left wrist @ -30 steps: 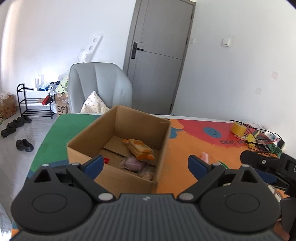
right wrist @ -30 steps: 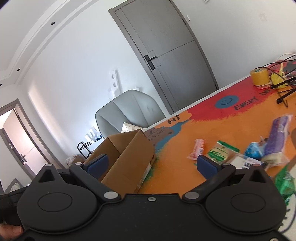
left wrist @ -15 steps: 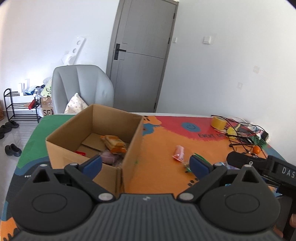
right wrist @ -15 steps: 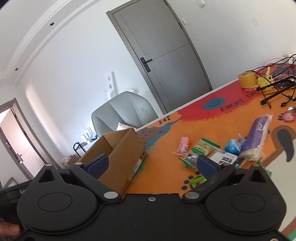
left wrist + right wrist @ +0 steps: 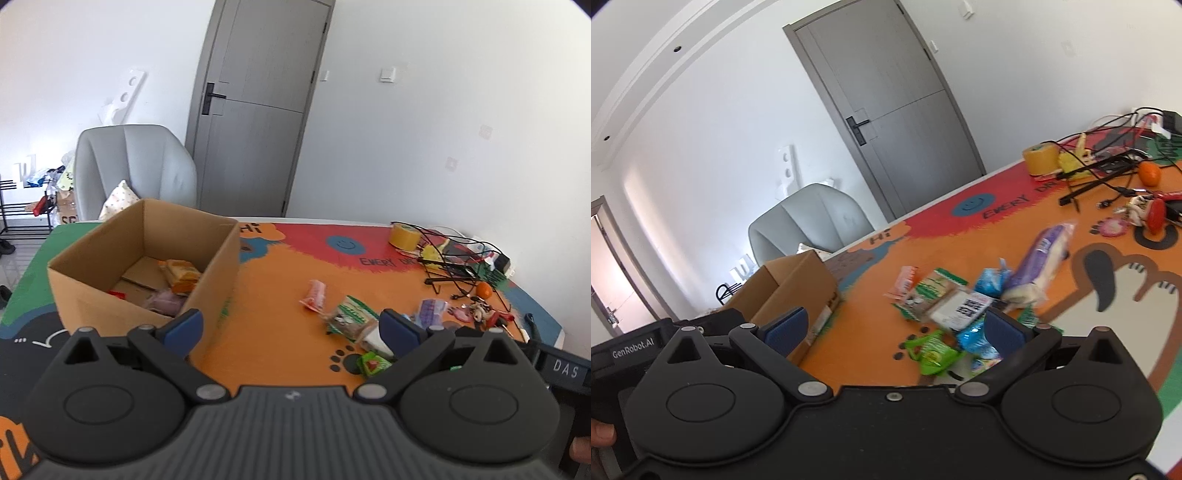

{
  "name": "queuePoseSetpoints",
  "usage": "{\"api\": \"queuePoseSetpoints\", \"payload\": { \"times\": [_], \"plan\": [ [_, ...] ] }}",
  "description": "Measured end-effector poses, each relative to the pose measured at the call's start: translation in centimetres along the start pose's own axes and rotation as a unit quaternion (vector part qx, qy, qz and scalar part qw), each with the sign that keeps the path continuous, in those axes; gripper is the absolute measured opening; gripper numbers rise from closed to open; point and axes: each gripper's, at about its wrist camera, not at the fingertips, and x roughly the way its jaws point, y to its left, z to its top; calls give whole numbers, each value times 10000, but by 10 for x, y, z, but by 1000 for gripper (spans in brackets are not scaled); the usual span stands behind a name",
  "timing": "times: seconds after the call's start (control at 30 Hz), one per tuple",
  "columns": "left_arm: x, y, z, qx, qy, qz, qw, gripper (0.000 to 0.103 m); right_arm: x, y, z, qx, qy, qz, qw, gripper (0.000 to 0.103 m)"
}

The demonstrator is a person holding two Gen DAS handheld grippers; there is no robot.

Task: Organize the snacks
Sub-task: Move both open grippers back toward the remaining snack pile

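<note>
While both tongs gape wide and hold nothing, crinkly snack packets [image 5: 964, 295] lie heaped on the printed orange mat [image 5: 280, 295].

Left gripper [image 5: 291, 328] and right gripper [image 5: 894, 328] hover above the mat; a square corrugated cardboard box [image 5: 147, 266], just left of the heap, holds a few wrappers. Beyond stand a padded grey armchair [image 5: 136, 173] and a flat grey door [image 5: 255, 107].

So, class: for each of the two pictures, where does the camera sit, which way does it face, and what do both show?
Left wrist: sits behind the open left gripper, looks across the orange mat at the open brown cardboard box.
Right wrist: sits behind the open right gripper, tilted, looks at the loose snack packets; a thumb shows.
Shared: box, packets, yellow tape roll, grey door.
</note>
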Motion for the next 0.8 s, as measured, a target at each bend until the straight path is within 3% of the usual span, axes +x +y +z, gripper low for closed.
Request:
{"api": "queuePoseSetpoints", "payload": {
  "times": [0.8],
  "plan": [
    [52,-51,-22,369,461,-272,9979,101,-7,-71,-12,363,136,-402,9984,102]
  ]
}}
